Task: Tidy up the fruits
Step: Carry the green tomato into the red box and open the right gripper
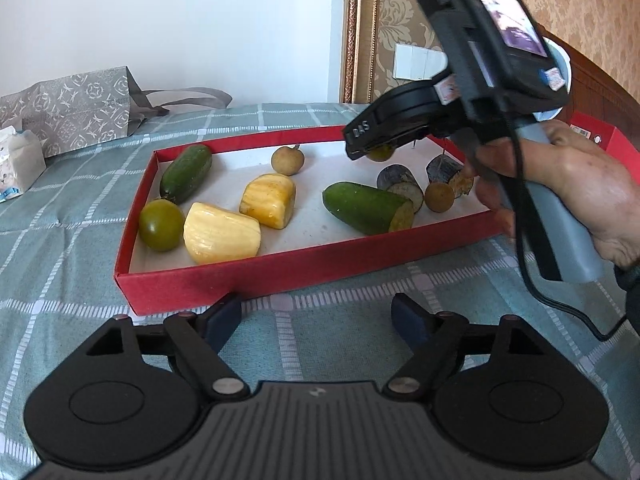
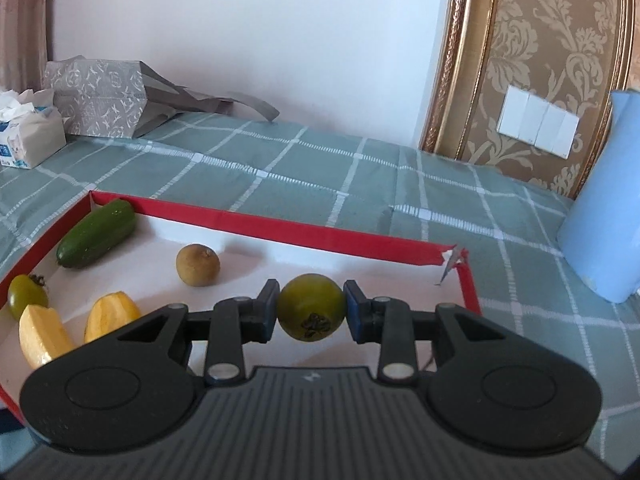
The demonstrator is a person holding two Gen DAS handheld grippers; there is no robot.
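Note:
A red tray [image 1: 240, 276] with a white floor lies on the green checked cloth. In it are two cucumber pieces [image 1: 186, 174] [image 1: 368, 208], two yellow fruit chunks [image 1: 222, 234] [image 1: 268, 200], a green tomato [image 1: 161, 224], two brown longans [image 1: 287, 161] [image 1: 439, 197] and two dark purple pieces [image 1: 400, 188]. My right gripper [image 2: 311, 308], held in a hand [image 1: 572, 184], is shut on a second green tomato [image 2: 310, 296] above the tray's right half. My left gripper [image 1: 316, 316] stands open over the cloth just in front of the tray, with nothing between its fingers.
A grey patterned bag [image 1: 72, 108] and a tissue pack [image 1: 20, 160] sit at the back left. A pale blue roll [image 2: 600, 220] stands to the right of the tray, and a red box edge [image 1: 616, 140] lies behind the hand. The right gripper's cable [image 1: 560, 304] hangs down.

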